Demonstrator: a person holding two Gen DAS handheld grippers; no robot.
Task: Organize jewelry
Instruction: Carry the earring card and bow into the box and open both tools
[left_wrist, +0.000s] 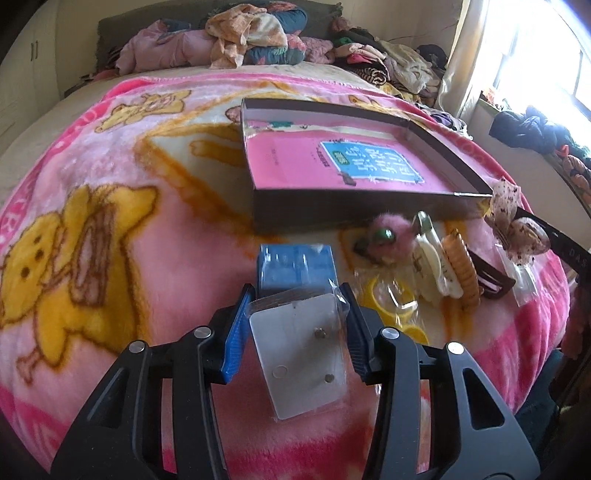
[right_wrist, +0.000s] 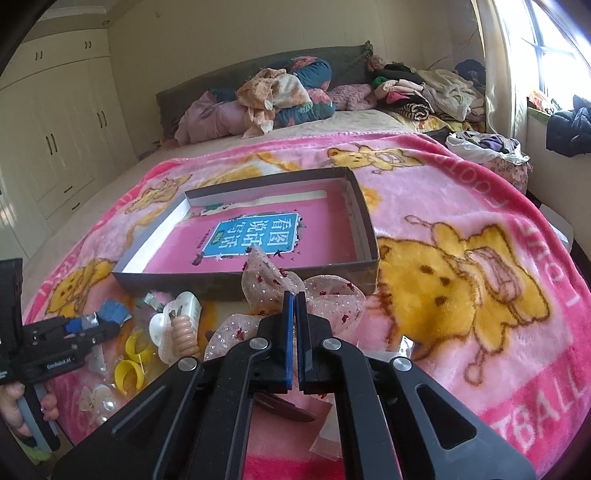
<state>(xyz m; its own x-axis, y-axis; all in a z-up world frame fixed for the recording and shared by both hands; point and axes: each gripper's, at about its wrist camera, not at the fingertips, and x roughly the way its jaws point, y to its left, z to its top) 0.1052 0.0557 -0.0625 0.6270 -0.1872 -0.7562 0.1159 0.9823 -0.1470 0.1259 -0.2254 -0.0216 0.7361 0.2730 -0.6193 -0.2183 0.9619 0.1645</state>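
On the blanket: pink cartoon blanket (right_wrist: 461, 221) covers the bed, and both tongs work low over it.
Left gripper (left_wrist: 297, 295): levelled forward, blue pads clamped on a clear packet with a white earring card (left_wrist: 299, 350).
Just ahead of it: small blue box (left_wrist: 295, 266), touching the packet's front edge.
Right gripper (right_wrist: 295, 299): angled forward, jaws pinched nearly together on the sheer pink bow (right_wrist: 273, 280), lifted near the tray's front wall.
Tray (right_wrist: 369, 221): shallow dark cardboard, directly beyond both tongs, pink book (right_wrist: 258, 232) flat inside.
Between the tongs: yellow rings (right_wrist: 129, 365), cream hair clip (right_wrist: 184, 314), beaded clip (right_wrist: 183, 334), all on the blanket.
Hand (right_wrist: 22, 417): grips the left handle, seen low at the right camera's left edge.
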